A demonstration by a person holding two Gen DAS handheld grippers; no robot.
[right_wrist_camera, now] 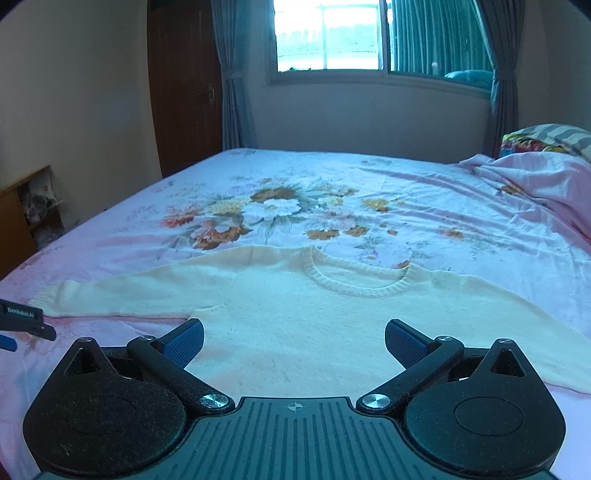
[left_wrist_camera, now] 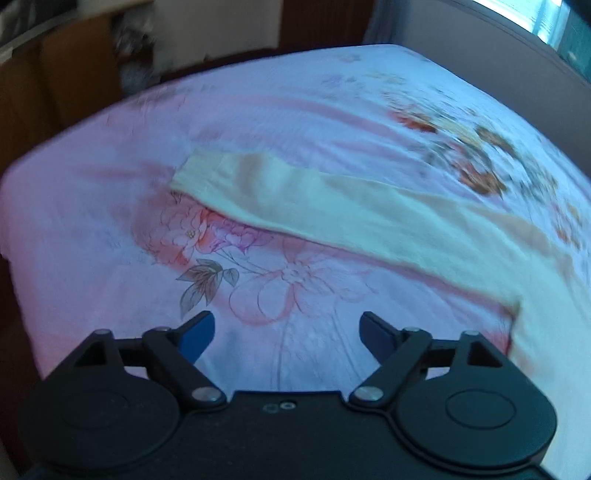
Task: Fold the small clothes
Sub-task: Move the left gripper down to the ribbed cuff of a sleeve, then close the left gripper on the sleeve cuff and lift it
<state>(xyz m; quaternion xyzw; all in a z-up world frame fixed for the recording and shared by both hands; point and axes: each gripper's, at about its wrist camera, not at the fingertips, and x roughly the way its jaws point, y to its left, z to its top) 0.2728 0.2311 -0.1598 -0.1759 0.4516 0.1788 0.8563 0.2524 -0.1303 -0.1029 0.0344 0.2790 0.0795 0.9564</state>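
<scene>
Both sets of jaws are spread wide and hold nothing. The left gripper (left_wrist_camera: 286, 328) hangs over the flowery bed sheet (left_wrist_camera: 295, 110), and the right gripper (right_wrist_camera: 294, 341) hangs over the bottom part of the cream sweater (right_wrist_camera: 295, 314). The sweater lies flat on the bed with its front up, the neck hole (right_wrist_camera: 360, 282) pointing away toward the window (right_wrist_camera: 328, 33). One long sleeve (left_wrist_camera: 295, 199) stretches out to the side, ahead of the left jaws and a little to the right, not touching them. The sweater's body sits right under and in front of the right jaws. I think things could go wrong here. The sweater is soft and fuzzy, so the jaws might pinch the sheet along with it and drag the sheet up too. If a jaw grabs only a little bit of the sleeve, the sleeve could slip out and flop down crooked.
</scene>
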